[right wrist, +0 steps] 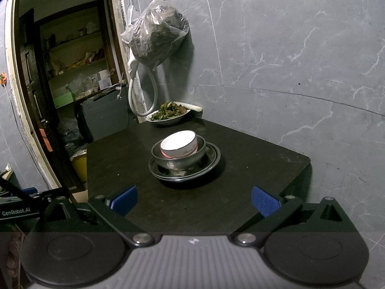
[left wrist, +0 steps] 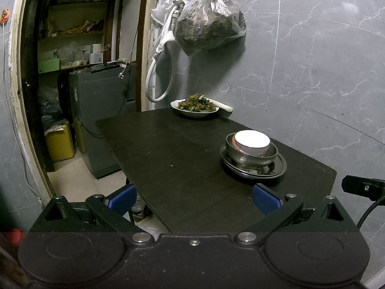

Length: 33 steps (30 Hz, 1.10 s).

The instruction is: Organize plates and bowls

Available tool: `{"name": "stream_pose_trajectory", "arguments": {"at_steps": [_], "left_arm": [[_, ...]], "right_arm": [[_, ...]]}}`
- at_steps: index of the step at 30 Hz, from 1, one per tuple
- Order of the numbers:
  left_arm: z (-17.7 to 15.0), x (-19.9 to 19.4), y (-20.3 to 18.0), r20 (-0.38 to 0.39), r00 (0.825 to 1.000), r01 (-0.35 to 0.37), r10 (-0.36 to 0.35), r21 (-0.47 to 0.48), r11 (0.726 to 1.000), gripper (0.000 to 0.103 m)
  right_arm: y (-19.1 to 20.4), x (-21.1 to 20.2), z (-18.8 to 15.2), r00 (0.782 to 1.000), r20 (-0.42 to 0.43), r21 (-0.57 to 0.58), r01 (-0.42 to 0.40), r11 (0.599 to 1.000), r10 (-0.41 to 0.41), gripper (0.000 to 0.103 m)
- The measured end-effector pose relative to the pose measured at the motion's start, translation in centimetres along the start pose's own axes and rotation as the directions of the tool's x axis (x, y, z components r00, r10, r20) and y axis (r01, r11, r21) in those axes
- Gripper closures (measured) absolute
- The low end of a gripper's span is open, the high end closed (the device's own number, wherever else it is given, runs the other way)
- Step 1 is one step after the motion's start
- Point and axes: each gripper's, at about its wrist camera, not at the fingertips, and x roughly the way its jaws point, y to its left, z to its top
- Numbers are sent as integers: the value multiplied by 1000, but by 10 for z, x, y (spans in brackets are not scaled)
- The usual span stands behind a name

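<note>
A white ceramic bowl (left wrist: 252,142) (right wrist: 179,144) sits tilted inside a steel bowl (left wrist: 250,159) (right wrist: 179,161), which stands on stacked steel plates (left wrist: 276,168) (right wrist: 211,159) on the black table (left wrist: 180,163) (right wrist: 252,168). A white plate of cooked greens and meat (left wrist: 196,107) (right wrist: 169,113) sits at the table's far edge by the wall. My left gripper (left wrist: 194,201) is open and empty, hovering above the near table edge, left of the stack. My right gripper (right wrist: 194,201) is open and empty, just short of the stack.
A grey tiled wall (left wrist: 312,60) runs along the table's right side. A plastic bag (left wrist: 211,21) and a white hose (left wrist: 163,72) hang on it near a doorway. A grey appliance (left wrist: 101,110) and a yellow container (left wrist: 60,142) stand beyond the table's left edge.
</note>
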Motion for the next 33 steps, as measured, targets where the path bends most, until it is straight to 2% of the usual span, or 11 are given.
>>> {"name": "stream_pose_trajectory", "arguments": {"at_steps": [18,33], "left_arm": [[2,1,-1,-8,1000,23,-23,-19,1000,1],[4,6,-7,-4,999,55,-54,22,998,1]], "right_arm": [[0,0,0,1000,-3,1,0,1000,0,0],[-1,2,1,1000,-7,2,7,1000,-7,0]]}}
